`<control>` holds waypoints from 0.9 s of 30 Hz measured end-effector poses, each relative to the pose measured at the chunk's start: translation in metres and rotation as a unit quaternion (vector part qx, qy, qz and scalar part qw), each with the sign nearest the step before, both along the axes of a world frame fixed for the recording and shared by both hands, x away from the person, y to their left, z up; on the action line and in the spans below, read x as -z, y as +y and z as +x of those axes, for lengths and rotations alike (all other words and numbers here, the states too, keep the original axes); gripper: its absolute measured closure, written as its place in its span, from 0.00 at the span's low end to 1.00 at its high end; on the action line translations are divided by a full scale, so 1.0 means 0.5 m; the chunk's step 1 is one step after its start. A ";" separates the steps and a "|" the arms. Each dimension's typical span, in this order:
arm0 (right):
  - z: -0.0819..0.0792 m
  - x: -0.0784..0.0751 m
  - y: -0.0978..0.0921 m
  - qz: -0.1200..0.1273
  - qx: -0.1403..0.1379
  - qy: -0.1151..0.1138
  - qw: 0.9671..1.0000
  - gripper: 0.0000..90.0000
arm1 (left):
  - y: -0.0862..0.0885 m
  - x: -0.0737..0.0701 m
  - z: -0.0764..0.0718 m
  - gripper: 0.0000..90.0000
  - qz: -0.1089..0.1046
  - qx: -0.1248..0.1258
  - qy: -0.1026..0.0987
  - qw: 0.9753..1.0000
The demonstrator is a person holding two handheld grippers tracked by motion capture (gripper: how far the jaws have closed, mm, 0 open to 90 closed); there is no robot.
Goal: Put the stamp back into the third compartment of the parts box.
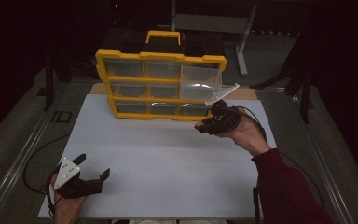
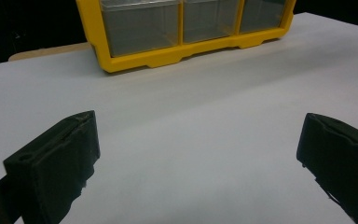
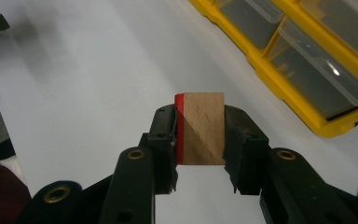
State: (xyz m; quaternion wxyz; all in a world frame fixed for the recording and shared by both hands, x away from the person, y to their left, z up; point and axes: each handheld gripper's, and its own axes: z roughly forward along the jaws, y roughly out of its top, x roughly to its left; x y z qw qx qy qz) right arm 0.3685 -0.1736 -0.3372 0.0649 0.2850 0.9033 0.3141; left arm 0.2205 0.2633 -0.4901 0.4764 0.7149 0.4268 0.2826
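Note:
A yellow organiser [image 1: 161,84] with clear drawers stands upright at the back of the white table [image 1: 158,158]. Its top right drawer [image 1: 200,81] is pulled out. My right gripper [image 1: 204,126] sits just below that drawer, near the organiser's lower right corner. In the right gripper view its jaws are shut on a wooden block with one red face [image 3: 200,128], with the organiser's drawers [image 3: 307,70] to the upper right. My left gripper [image 1: 93,175] rests open near the table's front left corner. Its two black fingers [image 2: 56,163] stand wide apart over bare table, facing the organiser's base [image 2: 186,49].
A metal frame rail [image 1: 18,154] runs along the table's left side and another along the right. A cable [image 1: 32,158] loops off the left edge. A table leg [image 1: 242,42] stands on the dark floor behind the organiser.

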 end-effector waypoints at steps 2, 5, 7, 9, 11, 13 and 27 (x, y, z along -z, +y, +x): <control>0.001 -0.003 -0.001 -0.001 0.001 -0.001 1.000 0.73 | 0.000 0.000 0.000 0.00 0.000 0.000 0.000 1.000; 0.004 -0.012 -0.003 0.000 0.003 -0.004 1.000 0.73 | 0.000 0.000 0.000 0.00 0.000 -0.001 -0.001 1.000; 0.006 -0.018 -0.005 0.003 0.003 -0.007 1.000 0.73 | 0.001 0.000 0.000 0.00 -0.001 -0.001 -0.001 1.000; 0.008 -0.023 -0.006 0.002 0.003 -0.010 1.000 0.73 | 0.001 0.000 0.000 0.00 0.000 -0.001 -0.001 1.000; 0.010 -0.029 -0.006 0.003 0.005 -0.011 1.000 0.73 | 0.000 -0.001 -0.001 0.00 0.000 -0.001 -0.002 1.000; 0.012 -0.034 -0.007 0.002 0.003 -0.013 1.000 0.73 | 0.000 0.000 -0.001 0.00 -0.001 -0.001 -0.002 1.000; 0.025 -0.075 -0.010 -0.002 0.008 -0.024 1.000 0.73 | 0.001 0.000 0.000 0.00 -0.001 -0.002 -0.003 1.000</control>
